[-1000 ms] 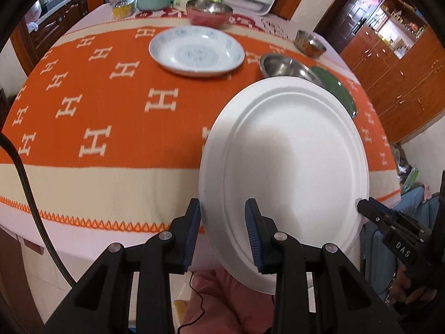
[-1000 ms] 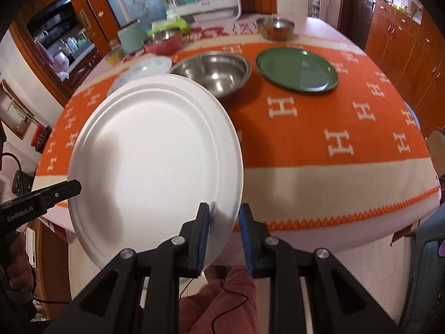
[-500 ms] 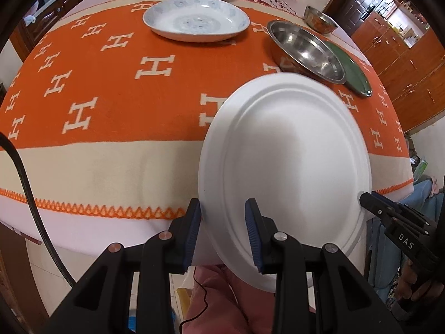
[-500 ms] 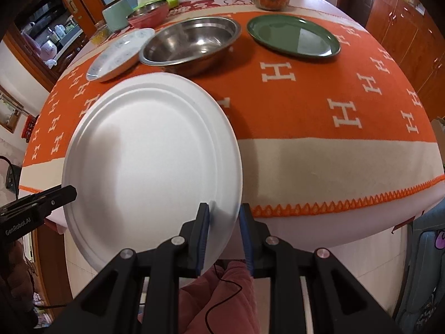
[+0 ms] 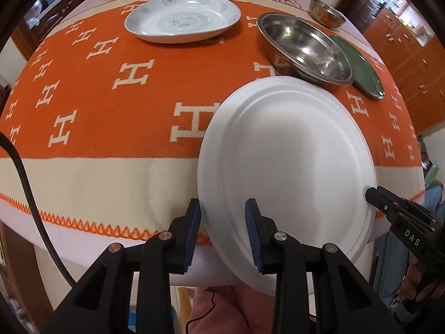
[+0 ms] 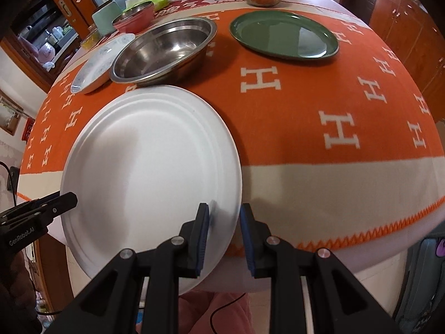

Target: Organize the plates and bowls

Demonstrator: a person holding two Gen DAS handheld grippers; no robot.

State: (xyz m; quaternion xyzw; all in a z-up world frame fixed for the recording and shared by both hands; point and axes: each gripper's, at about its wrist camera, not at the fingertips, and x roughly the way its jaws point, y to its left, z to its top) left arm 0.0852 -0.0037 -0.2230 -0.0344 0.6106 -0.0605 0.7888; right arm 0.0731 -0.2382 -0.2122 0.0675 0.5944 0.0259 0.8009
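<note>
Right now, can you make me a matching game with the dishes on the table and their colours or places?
Things:
1. round white paper plate
2. big shiny steel bowl
3. flat green plate
4. flowery white china plate

Clues:
A. dark green
B. held by both grippers
C. blue flower pattern
D. silver, between two plates

Pairs: 1-B, 2-D, 3-A, 4-C

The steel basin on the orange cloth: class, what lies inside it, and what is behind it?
The steel basin looks empty: only bare shiny metal shows inside. Behind it in the left wrist view lies the green plate, partly covered by the basin's rim. The cloth under the basin cannot be seen.
</note>
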